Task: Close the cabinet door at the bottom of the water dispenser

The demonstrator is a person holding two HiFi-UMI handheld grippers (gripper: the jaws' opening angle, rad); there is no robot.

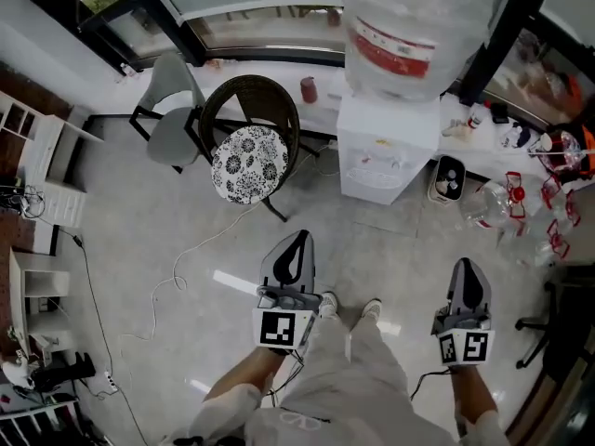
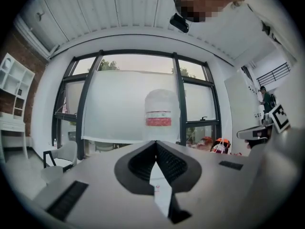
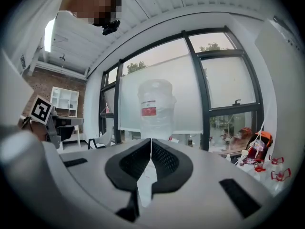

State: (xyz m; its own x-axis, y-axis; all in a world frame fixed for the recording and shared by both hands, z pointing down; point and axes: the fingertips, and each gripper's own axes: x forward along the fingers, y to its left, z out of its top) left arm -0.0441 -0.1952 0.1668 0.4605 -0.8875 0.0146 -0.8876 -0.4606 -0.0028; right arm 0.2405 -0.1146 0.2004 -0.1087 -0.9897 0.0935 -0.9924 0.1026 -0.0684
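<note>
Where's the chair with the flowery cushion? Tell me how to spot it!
Find the white water dispenser with the big bottle on top. Just left of it stands a dark round chair. Unlike the plain grey chair beside it, it carries a white cushion with black flowers.

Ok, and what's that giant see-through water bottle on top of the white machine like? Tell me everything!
The giant clear plastic water bottle stands on top of the white water dispenser, which is the only thing touching it. It is round and fat, with wavy, see-through walls and a red and white label band around it. It stands straight up, in front of the dark-framed window. How much water is inside is hard to tell.
</note>
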